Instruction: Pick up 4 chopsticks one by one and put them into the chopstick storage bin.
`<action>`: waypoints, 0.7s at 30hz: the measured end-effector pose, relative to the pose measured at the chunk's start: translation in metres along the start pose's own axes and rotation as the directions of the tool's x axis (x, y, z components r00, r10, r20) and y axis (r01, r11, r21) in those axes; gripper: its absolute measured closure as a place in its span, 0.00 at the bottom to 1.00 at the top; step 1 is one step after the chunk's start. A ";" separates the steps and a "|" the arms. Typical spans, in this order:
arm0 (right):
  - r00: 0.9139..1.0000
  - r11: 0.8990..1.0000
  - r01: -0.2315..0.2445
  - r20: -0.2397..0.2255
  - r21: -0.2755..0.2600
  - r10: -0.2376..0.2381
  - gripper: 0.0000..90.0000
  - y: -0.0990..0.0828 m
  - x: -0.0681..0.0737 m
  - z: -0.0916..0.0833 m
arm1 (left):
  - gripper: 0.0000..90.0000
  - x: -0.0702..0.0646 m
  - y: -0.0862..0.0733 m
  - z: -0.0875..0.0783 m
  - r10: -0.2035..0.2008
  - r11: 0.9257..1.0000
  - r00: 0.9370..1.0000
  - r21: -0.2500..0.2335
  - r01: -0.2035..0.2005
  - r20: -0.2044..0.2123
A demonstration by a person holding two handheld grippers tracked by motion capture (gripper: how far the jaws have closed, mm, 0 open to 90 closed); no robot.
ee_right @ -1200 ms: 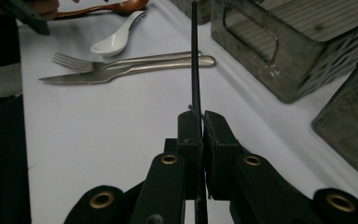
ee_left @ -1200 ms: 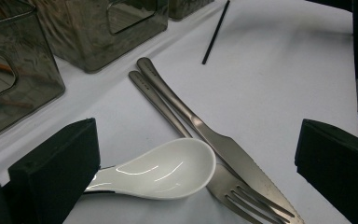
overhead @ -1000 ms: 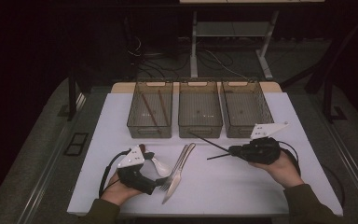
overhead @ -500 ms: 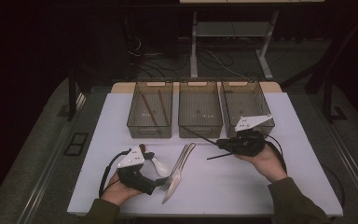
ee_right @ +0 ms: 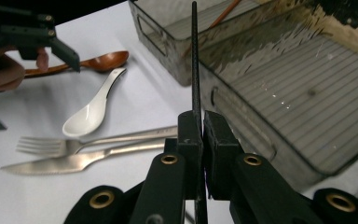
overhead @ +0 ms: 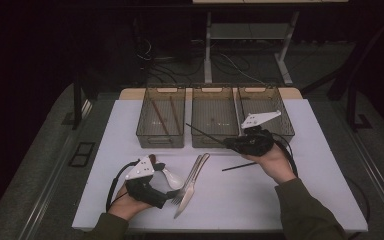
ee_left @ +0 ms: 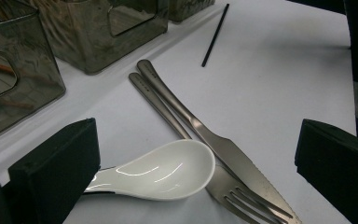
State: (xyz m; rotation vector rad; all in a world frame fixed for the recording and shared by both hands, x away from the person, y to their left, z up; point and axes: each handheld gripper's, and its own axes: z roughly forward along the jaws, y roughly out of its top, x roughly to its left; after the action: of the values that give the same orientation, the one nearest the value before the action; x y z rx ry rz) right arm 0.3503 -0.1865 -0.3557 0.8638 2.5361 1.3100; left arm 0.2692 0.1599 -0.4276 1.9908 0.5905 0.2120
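Chopstick [ee_right: 195,60], thin and black, is pinched tight in the right gripper [overhead: 230,143], above the front edge of the middle bin [overhead: 215,142]. Another chopstick [overhead: 239,166] lies on the table [overhead: 320,170] just by that hand. Near the front edge, the left gripper [overhead: 172,194] has its jaws wide open around a white spoon [ee_left: 161,170], beside a fork [ee_left: 235,196] and knife [ee_left: 223,149].

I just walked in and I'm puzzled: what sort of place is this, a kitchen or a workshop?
Probably a lab or recording room, not a kitchen: cutlery lies on a bare white table beside three clear bins, with cables and metal stands on the dark floor behind.
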 end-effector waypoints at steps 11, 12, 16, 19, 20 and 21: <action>0.999 1.000 -0.018 0.031 0.012 0.018 0.95 0.036 -0.004 0.022 | 0.00 -0.001 0.000 0.000 -0.007 1.000 1.000 -0.002 0.007 0.005; 0.999 1.000 -0.024 0.042 0.017 0.023 0.95 0.039 -0.004 0.025 | 0.00 -0.001 0.000 0.000 -0.007 1.000 1.000 -0.002 0.007 0.005; 0.998 0.999 -0.043 0.054 0.014 0.042 0.95 0.051 -0.009 0.037 | 0.00 -0.001 -0.001 0.001 -0.007 1.000 1.000 -0.002 0.007 0.008; 0.997 0.998 -0.054 0.062 0.018 0.053 0.95 0.059 -0.011 0.047 | 0.00 -0.001 0.000 0.000 -0.010 1.000 1.000 -0.007 0.010 0.009; 0.997 0.998 -0.054 0.064 0.019 0.053 0.95 0.062 -0.012 0.051 | 0.00 -0.001 0.000 0.000 -0.008 1.000 1.000 -0.005 0.008 0.010; 0.996 0.998 -0.057 0.067 0.021 0.056 0.95 0.065 -0.013 0.055 | 0.00 -0.001 0.000 0.000 -0.003 1.000 1.000 0.000 0.003 0.009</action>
State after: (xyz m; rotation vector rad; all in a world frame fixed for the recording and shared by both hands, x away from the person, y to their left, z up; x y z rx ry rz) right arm 0.4097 -0.1261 -0.3393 0.9739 2.4976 1.2489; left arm 0.2684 0.1598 -0.4276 1.9893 0.5881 0.2014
